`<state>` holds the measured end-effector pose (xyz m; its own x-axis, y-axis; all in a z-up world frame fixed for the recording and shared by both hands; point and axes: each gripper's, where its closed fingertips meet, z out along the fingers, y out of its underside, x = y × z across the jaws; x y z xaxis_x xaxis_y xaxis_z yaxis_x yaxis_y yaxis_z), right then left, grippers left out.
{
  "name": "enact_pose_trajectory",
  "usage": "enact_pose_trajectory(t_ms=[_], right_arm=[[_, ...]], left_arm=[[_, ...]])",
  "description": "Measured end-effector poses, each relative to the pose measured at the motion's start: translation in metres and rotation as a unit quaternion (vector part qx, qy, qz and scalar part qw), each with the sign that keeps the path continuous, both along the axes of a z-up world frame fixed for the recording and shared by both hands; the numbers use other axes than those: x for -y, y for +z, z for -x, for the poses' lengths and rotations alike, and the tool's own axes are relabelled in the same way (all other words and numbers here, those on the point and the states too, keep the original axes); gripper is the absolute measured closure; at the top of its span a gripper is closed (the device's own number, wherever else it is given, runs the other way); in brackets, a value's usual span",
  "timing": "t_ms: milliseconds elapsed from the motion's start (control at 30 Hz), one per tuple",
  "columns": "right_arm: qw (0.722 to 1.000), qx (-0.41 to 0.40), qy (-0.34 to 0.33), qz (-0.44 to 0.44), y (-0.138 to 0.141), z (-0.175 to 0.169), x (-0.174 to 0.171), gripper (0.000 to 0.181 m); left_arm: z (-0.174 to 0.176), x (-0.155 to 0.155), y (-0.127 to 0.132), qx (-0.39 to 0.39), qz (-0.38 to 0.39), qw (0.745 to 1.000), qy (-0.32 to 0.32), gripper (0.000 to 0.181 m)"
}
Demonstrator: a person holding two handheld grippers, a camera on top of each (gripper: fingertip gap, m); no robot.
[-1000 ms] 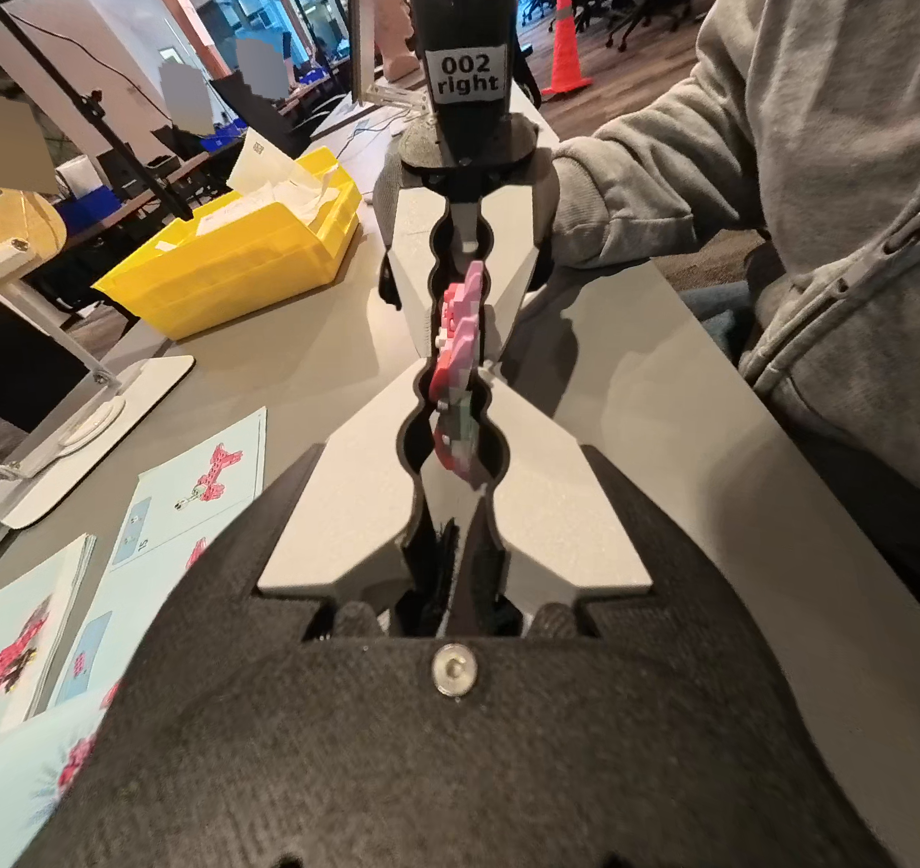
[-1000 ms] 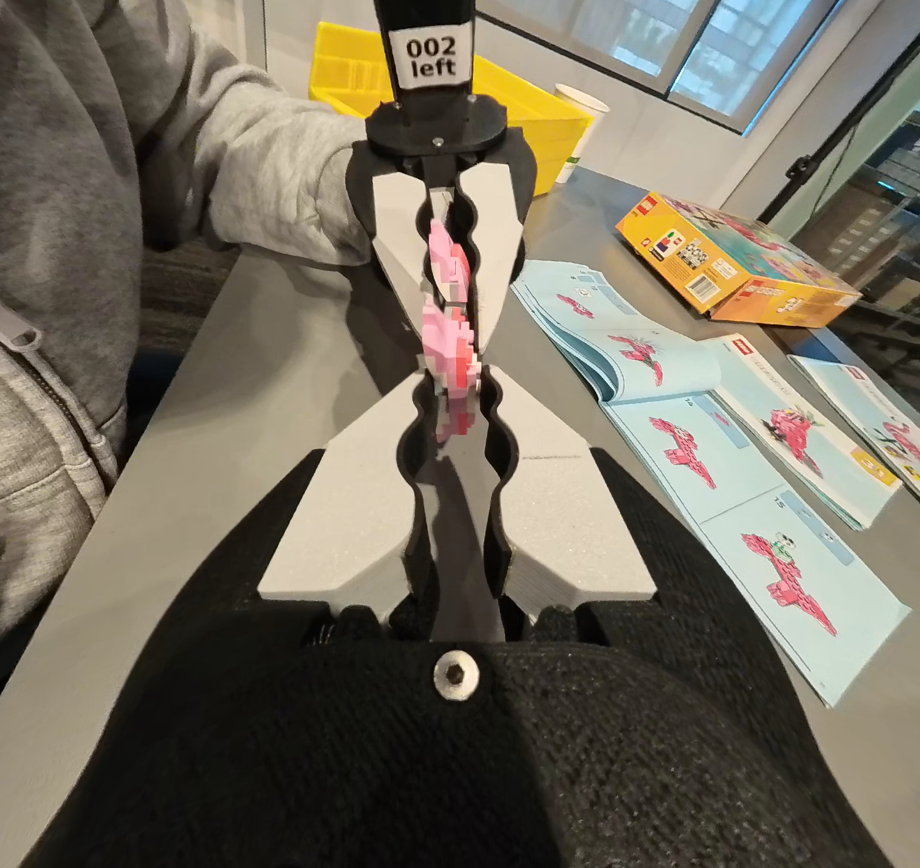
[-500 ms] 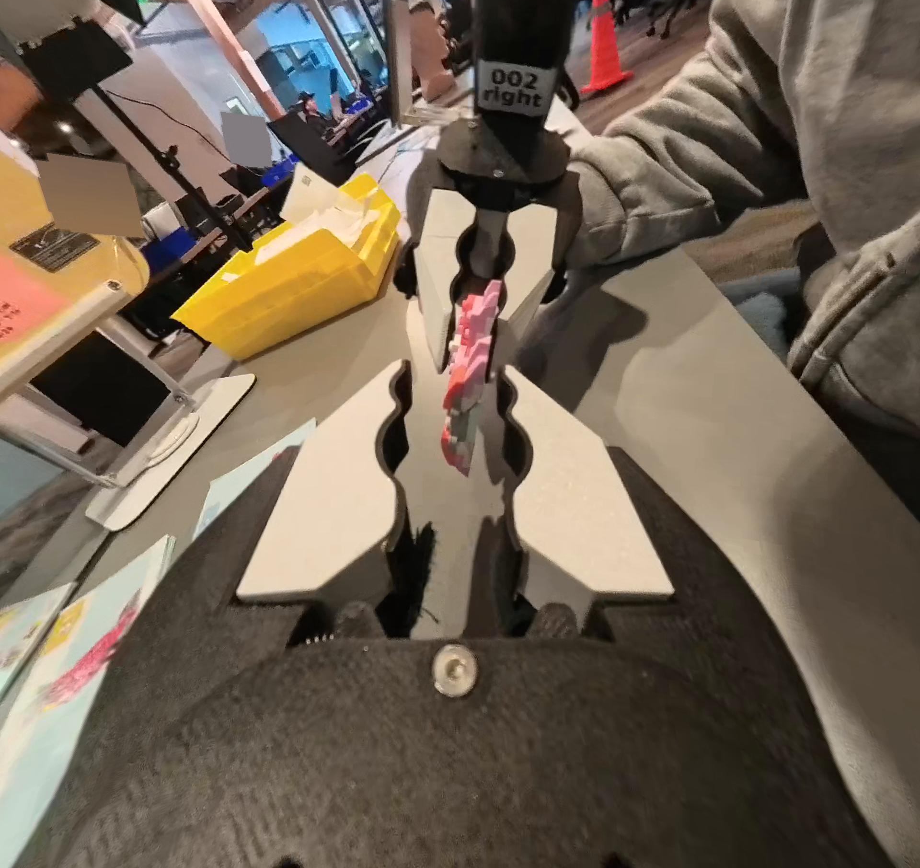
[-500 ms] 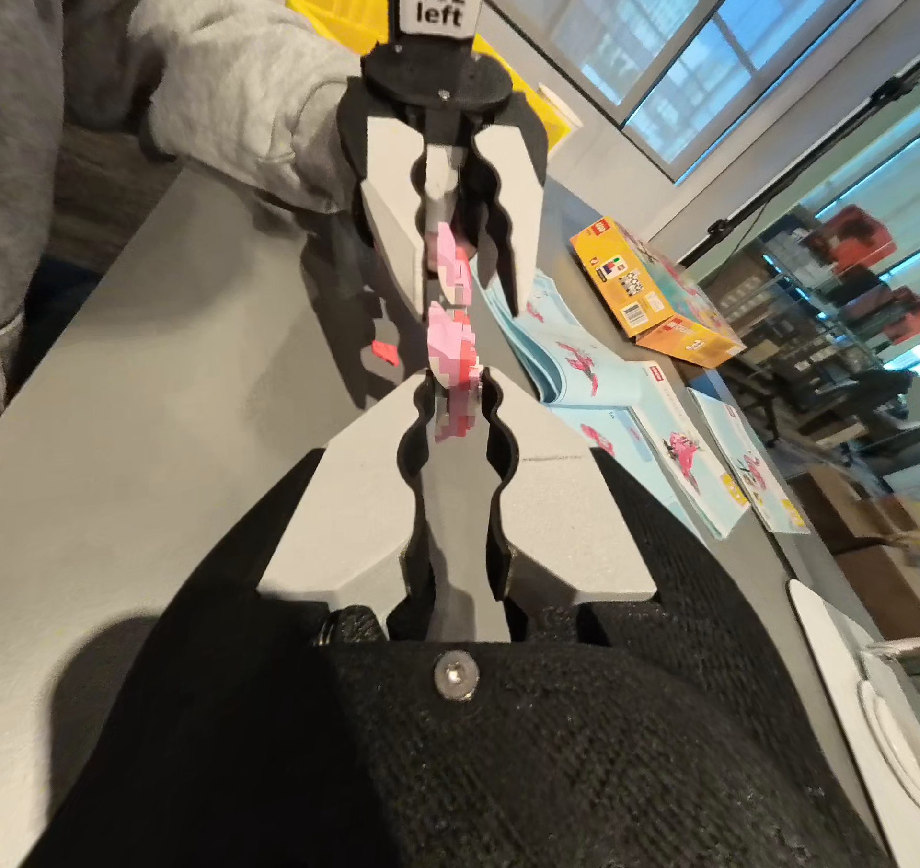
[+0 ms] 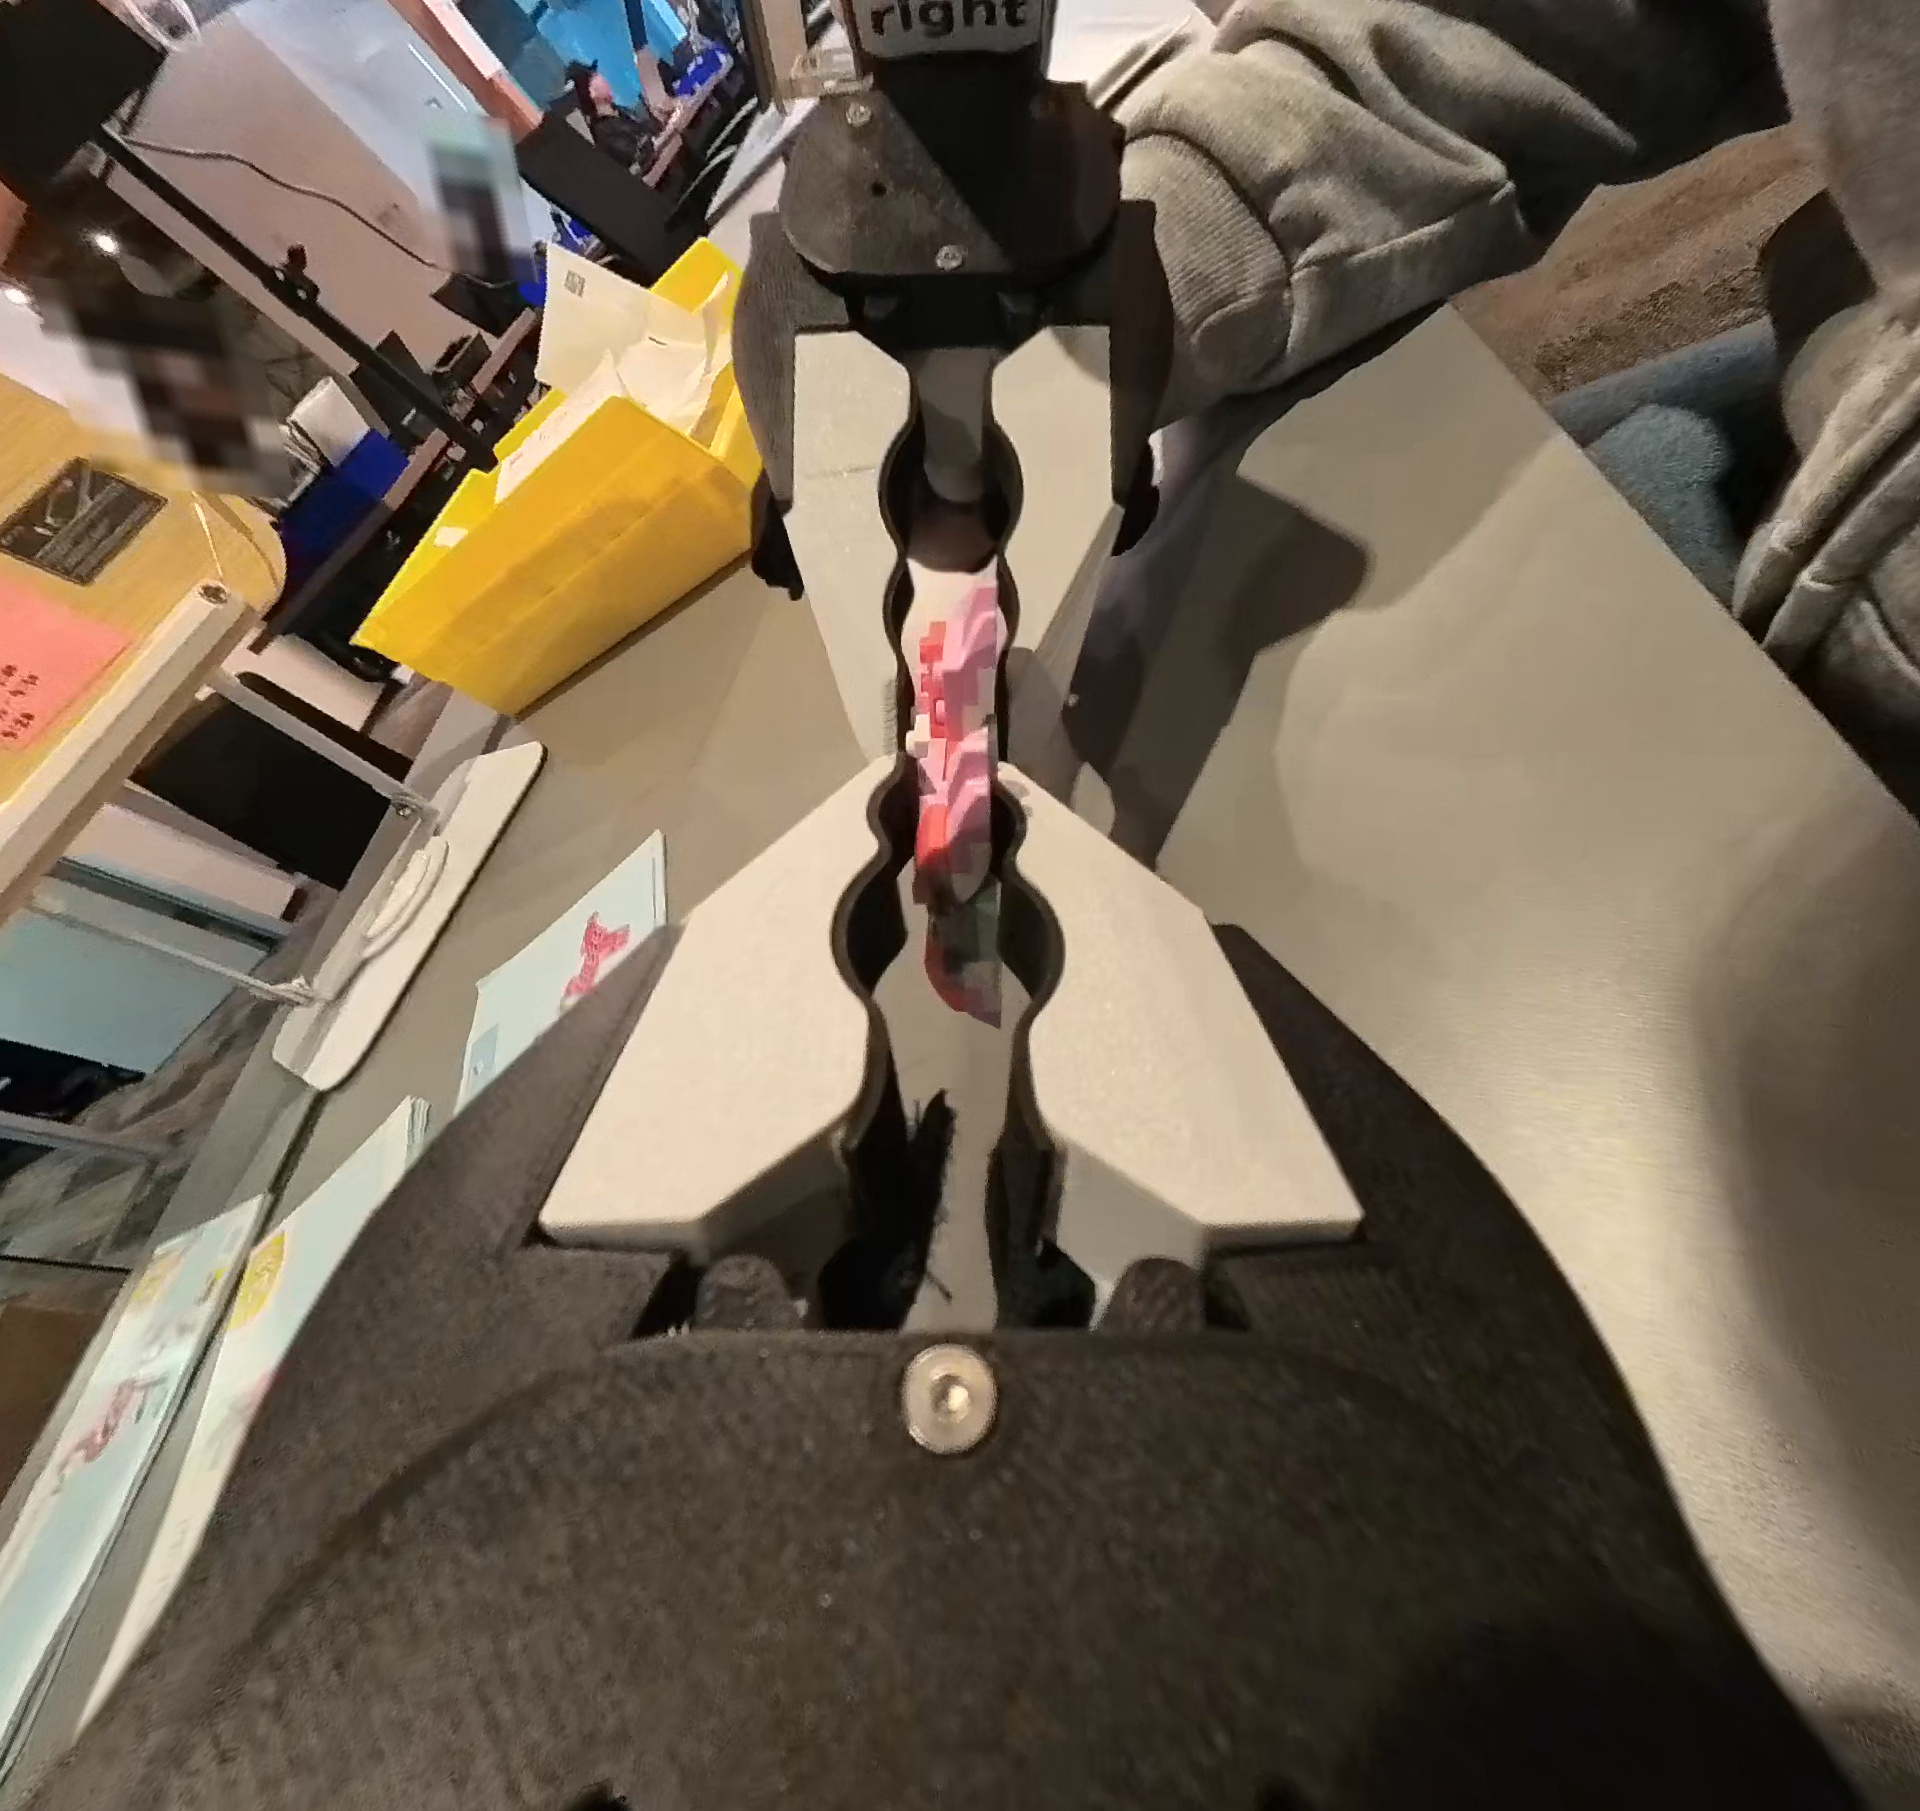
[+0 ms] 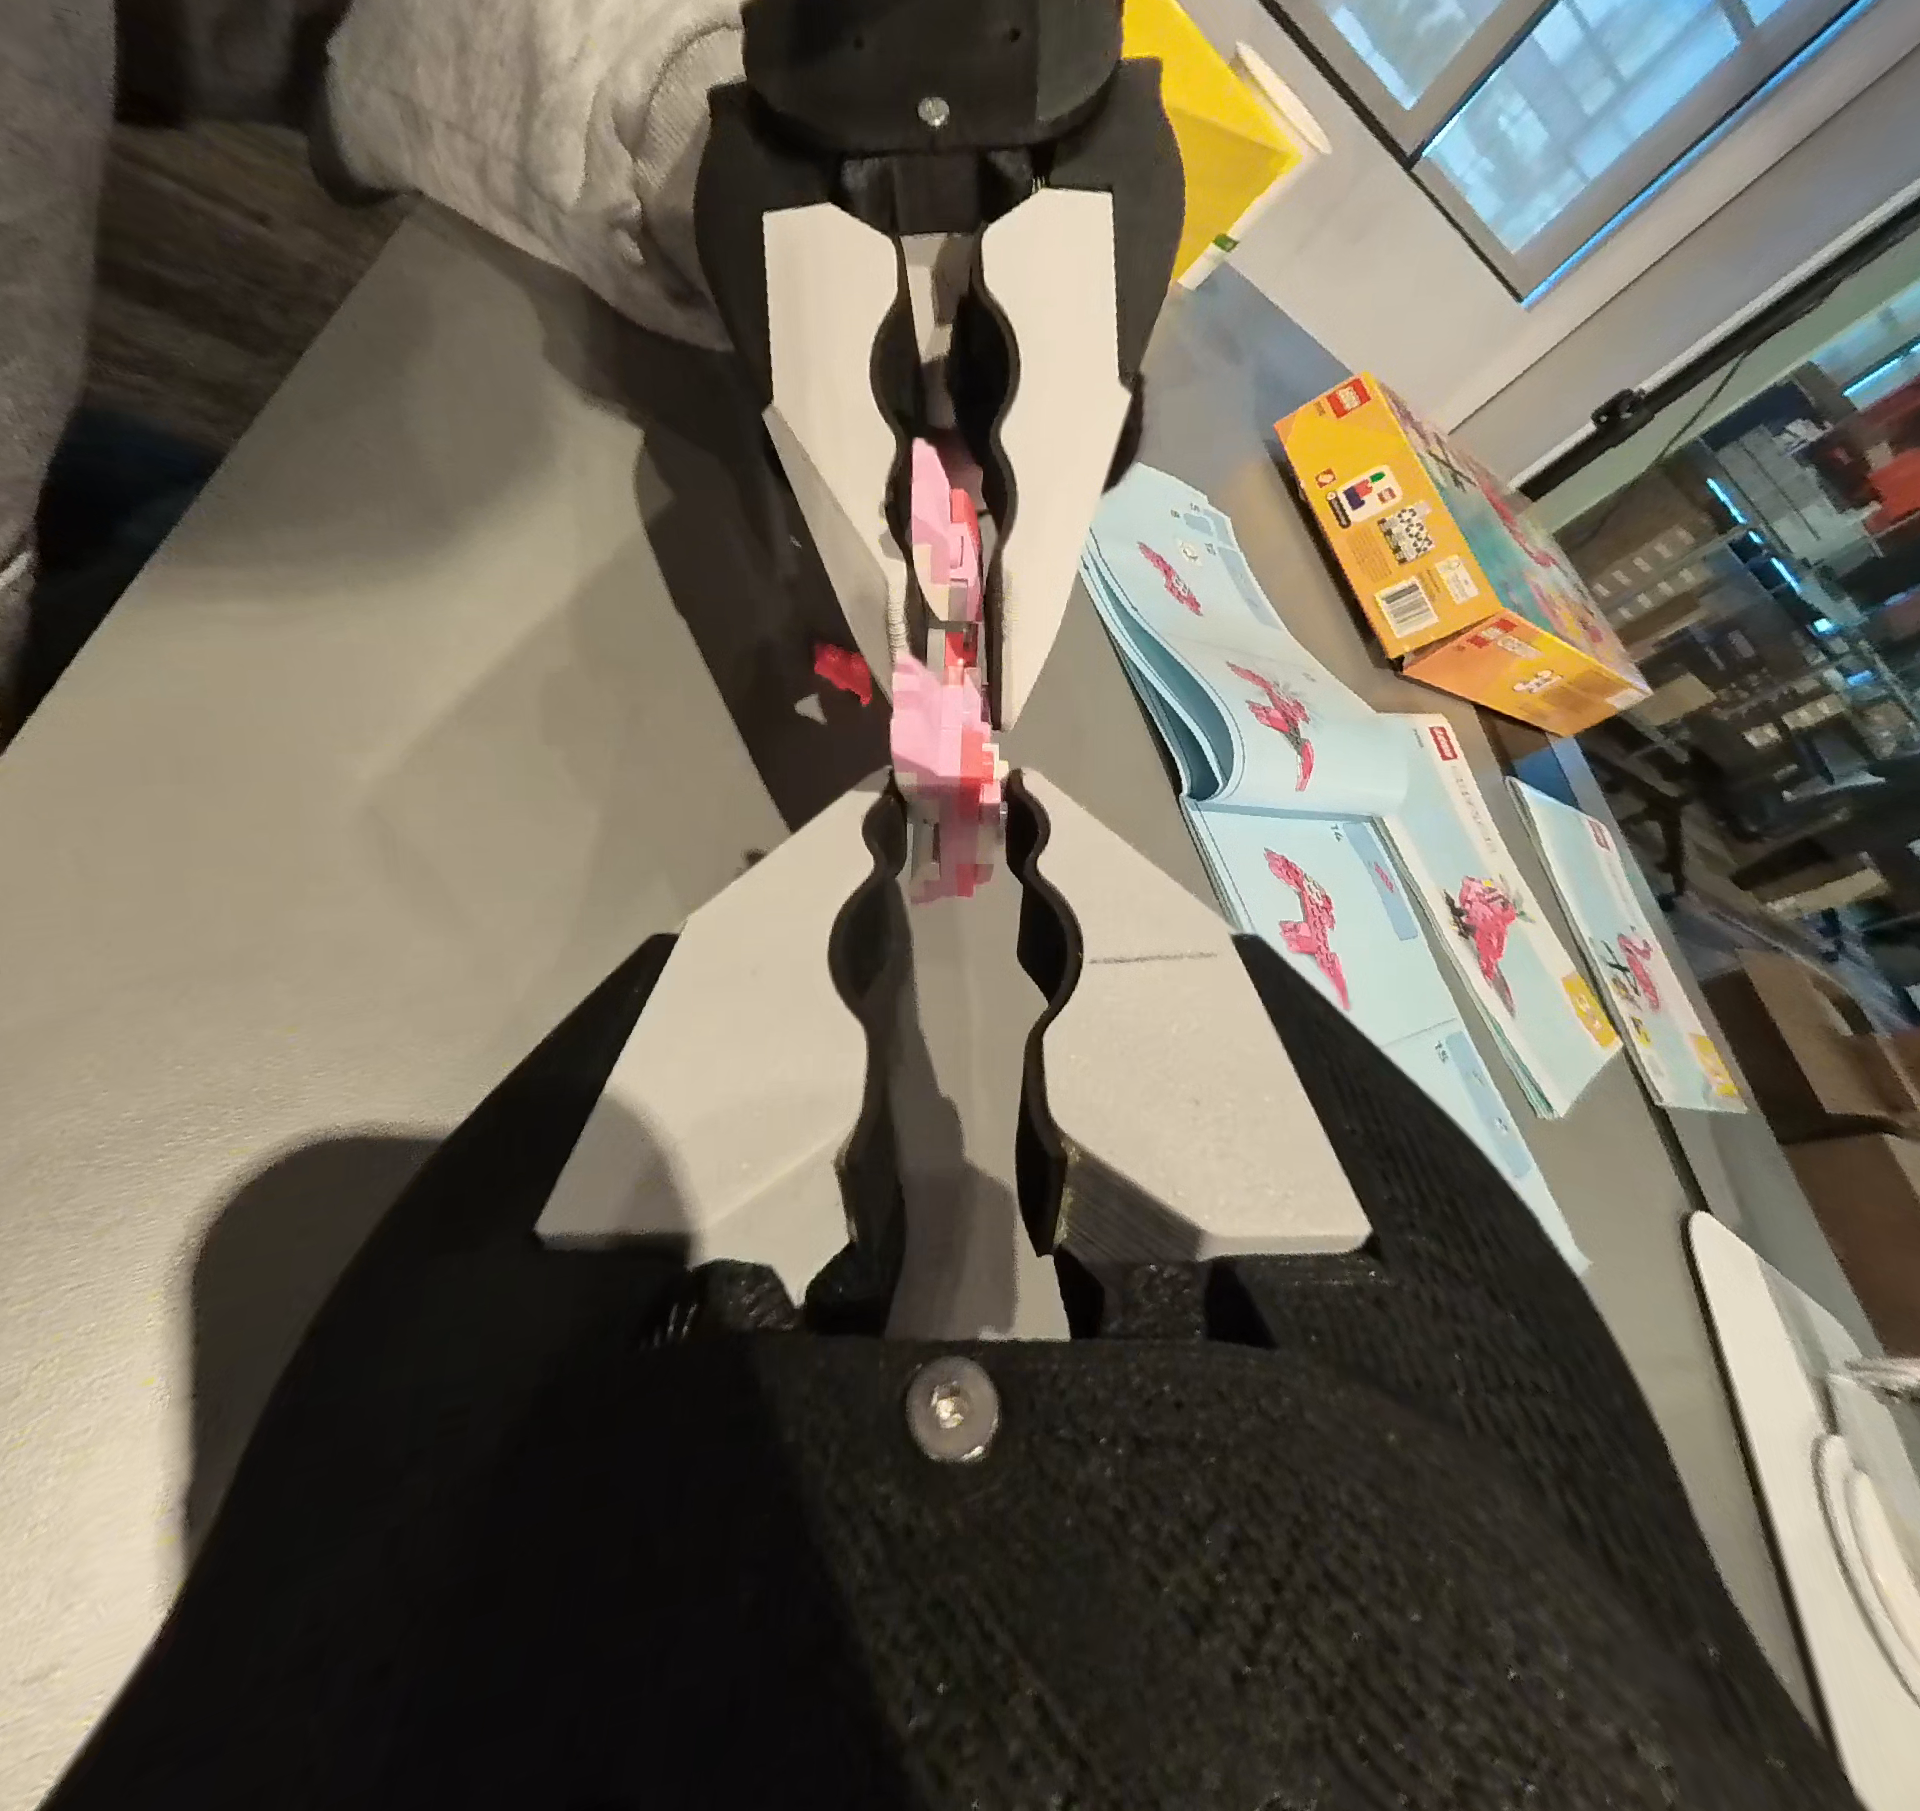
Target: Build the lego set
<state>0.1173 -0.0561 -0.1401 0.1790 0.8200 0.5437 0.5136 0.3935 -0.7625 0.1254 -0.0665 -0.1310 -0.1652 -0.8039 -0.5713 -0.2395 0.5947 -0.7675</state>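
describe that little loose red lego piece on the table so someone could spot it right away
Start at the grey table, just left of where the two grippers meet over the pink lego model. The loose red piece lies there alone, in the gripper's shadow. It is the only dark red bit lying on the tabletop.

The pink brick model (image 5: 956, 722) is smooth, glossy plastic. The left gripper (image 5: 951, 805) has matt, grainy grey fingers (image 5: 748, 1013) on a rough, black, ridged plastic body with a shiny metal screw (image 5: 948, 1395). The table (image 5: 1507, 826) is smooth grey with a soft sheen. The sleeve (image 5: 1351, 130) is fleecy grey cloth. The booklets (image 6: 1351, 826) are paper, the box (image 6: 1455, 556) glossy card, the bin (image 5: 582, 566) shiny yellow plastic.
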Motion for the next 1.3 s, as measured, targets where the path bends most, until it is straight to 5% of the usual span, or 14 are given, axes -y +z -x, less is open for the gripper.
enact_pose_trajectory(t_ms=[267, 367, 500, 633, 733, 967, 1167, 1300], right_arm=[[0.999, 0.014, -0.013, -0.027, -0.003, -0.003, -0.005, 0.164], [0.992, 0.026, -0.039, -0.12, 0.009, -0.012, -0.014, 0.164], [0.949, 0.087, -0.064, -0.298, 0.023, -0.022, -0.022, 0.165], [0.874, 0.145, -0.068, -0.459, 0.036, -0.021, -0.018, 0.164], [0.833, 0.192, -0.058, -0.515, 0.028, -0.021, -0.018, 0.164], [0.858, 0.282, -0.049, -0.427, -0.012, -0.057, -0.046, 0.164], [0.831, 0.346, 0.041, -0.434, -0.03, -0.074, -0.051, 0.164], [0.824, 0.382, 0.078, -0.411, -0.038, -0.085, -0.056, 0.145]], left_arm=[[-0.002, -0.004, -0.003, -0.005, 0.062, 0.998, 0.013, 0.169], [-0.002, -0.002, 0.002, 0.008, 0.112, 0.994, 0.003, 0.129], [0.002, -0.007, 0.022, 0.053, 0.271, 0.961, -0.018, 0.118], [0.009, -0.018, 0.037, 0.092, 0.387, 0.917, -0.04, 0.117], [0.007, -0.023, 0.034, 0.092, 0.371, 0.924, -0.022, 0.114], [0.022, -0.077, 0.035, 0.144, 0.305, 0.934, 0.121, 0.115], [0.053, -0.119, 0.056, 0.228, 0.239, 0.914, 0.234, 0.117], [0.065, -0.124, 0.068, 0.262, 0.185, 0.91, 0.264, 0.117]])
